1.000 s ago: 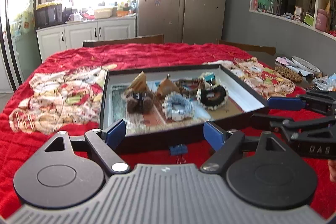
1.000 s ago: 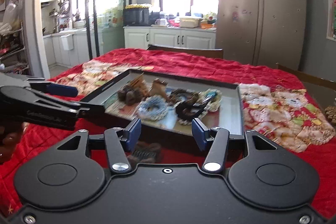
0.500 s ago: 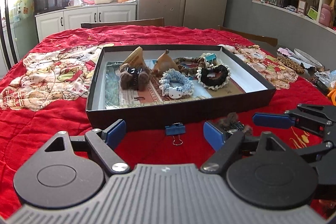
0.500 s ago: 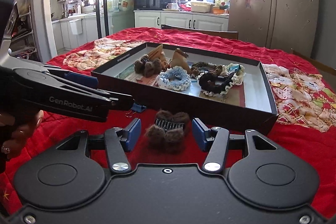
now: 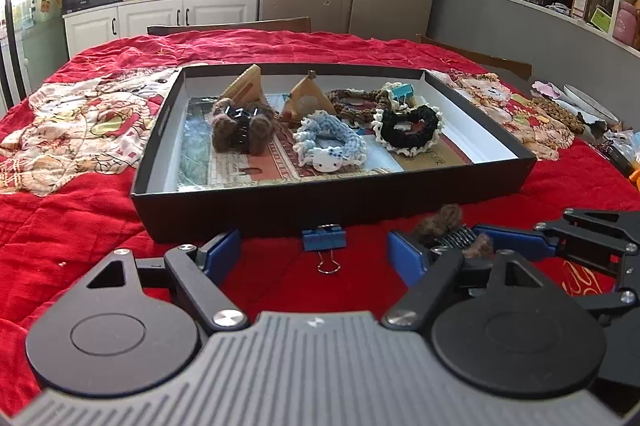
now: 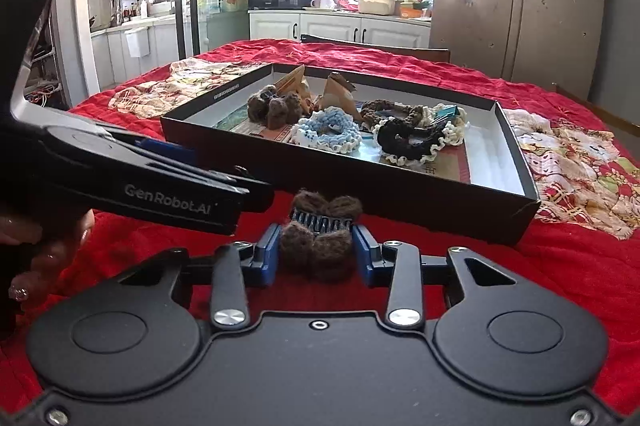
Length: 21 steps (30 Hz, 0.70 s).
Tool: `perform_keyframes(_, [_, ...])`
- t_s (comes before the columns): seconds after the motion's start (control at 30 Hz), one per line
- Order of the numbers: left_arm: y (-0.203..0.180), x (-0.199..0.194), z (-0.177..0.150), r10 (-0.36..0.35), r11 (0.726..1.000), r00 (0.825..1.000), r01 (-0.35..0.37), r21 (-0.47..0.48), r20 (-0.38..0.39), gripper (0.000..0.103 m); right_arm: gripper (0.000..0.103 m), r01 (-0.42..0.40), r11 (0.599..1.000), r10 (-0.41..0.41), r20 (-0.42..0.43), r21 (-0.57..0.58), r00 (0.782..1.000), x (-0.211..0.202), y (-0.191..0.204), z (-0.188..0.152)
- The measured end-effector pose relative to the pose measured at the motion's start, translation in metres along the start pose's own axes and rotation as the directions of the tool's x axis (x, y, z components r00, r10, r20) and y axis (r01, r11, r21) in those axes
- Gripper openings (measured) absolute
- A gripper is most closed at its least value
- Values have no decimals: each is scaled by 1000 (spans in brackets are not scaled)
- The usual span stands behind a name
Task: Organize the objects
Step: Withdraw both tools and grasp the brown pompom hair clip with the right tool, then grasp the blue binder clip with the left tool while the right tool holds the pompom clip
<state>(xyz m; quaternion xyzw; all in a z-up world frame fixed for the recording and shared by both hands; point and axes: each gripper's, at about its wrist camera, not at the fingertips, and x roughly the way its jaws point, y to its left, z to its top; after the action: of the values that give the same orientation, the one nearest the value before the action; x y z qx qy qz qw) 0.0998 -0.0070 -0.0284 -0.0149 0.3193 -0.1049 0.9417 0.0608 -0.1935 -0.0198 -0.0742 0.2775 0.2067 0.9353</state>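
A fuzzy brown hair claw clip lies on the red cloth in front of the black box. My right gripper has closed around it, pads touching both sides; it also shows in the left wrist view. My left gripper is open and empty, low over a blue binder clip on the cloth. The box holds another brown claw clip, a blue scrunchie, a black scrunchie and more hair items.
The red tablecloth covers the table. Clutter and a plate lie at the far right edge. Chairs stand behind the table. The left gripper body crosses the left of the right wrist view.
Both grippers pulled back and down from the box. The right gripper's fingers narrowed from open onto the brown claw clip on the cloth.
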Motion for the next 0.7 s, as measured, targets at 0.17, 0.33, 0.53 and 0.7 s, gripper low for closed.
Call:
perform_keyframes(0.17, [-5,7,-2,-9,1000,1000,9,0,-18,74,36,25,1000,-25,0,-16,1000,-8,-6,-3])
perform_keyframes(0.33, [-8,10,-3,-7,1000,1000,6,-15,-17,63,36,35,999,-35,1,-7,999,-14,-13,-5])
perform_keyframes(0.53, [-8,13,-1,15,999,1000,-16,-49,-18,47,36,34,999,-34,9,-12,999,-19,-14,-7])
perform_keyframes(0.7, [-5,14,0,34,997,999,-35,-65,-22,28,36,33,999,-33,14,-14,999,-20,-13,-6])
